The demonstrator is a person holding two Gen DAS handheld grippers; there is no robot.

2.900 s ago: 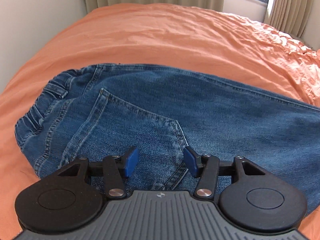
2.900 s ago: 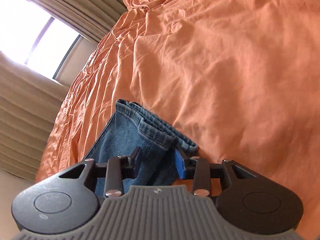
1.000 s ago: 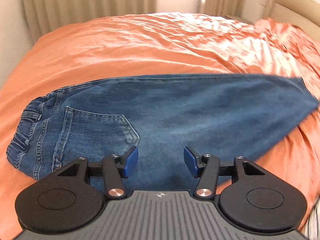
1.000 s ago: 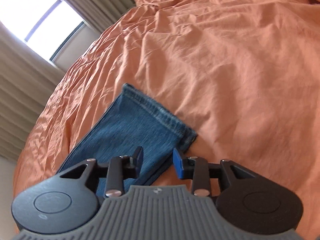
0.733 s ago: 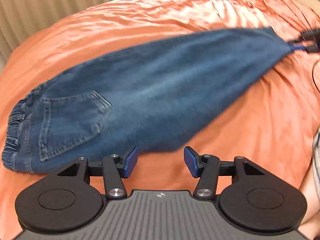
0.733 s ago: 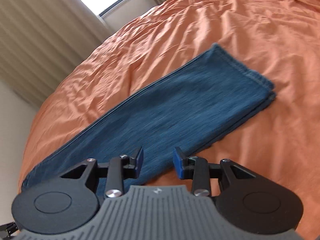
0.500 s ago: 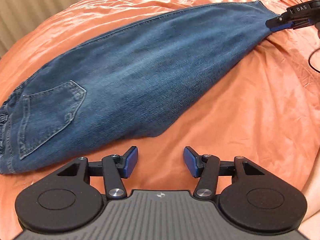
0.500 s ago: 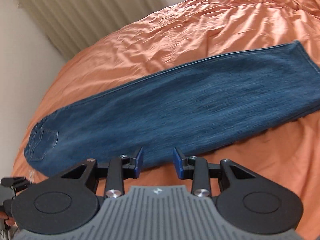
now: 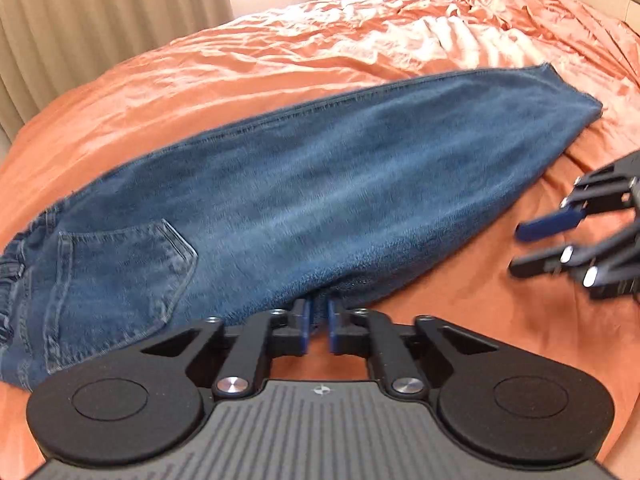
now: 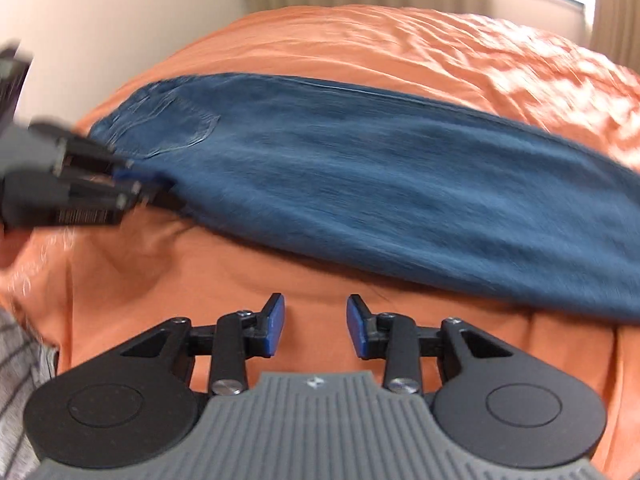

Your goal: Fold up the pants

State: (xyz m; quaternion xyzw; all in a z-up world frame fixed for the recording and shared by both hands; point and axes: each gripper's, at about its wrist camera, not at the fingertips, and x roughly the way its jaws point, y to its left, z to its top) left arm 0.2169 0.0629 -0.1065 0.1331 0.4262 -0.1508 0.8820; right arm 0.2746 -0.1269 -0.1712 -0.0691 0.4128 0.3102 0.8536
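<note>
Gripping the near edge of the blue denim pants (image 9: 320, 184) w/ my left tongs (image 9: 318, 322), blue pads nearly together, cloth pinched between. Pants lie flat, folded lengthwise, on the orange-sheeted bed (image 9: 280, 56): waistband at 9 o'clock, hems at 2 o'clock in left view. My right tongs (image 10: 315, 322) are spread wide, holding nothing, hovering over bare sheet at 6 o'clock of the pants, apart from the denim. Beige curtains (image 9: 100, 20) behind.

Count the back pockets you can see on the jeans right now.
1. A single back pocket faces up near the waistband end of the jeans, just beyond the left tongs pinching the near edge. Any others would be hidden underneath.
</note>
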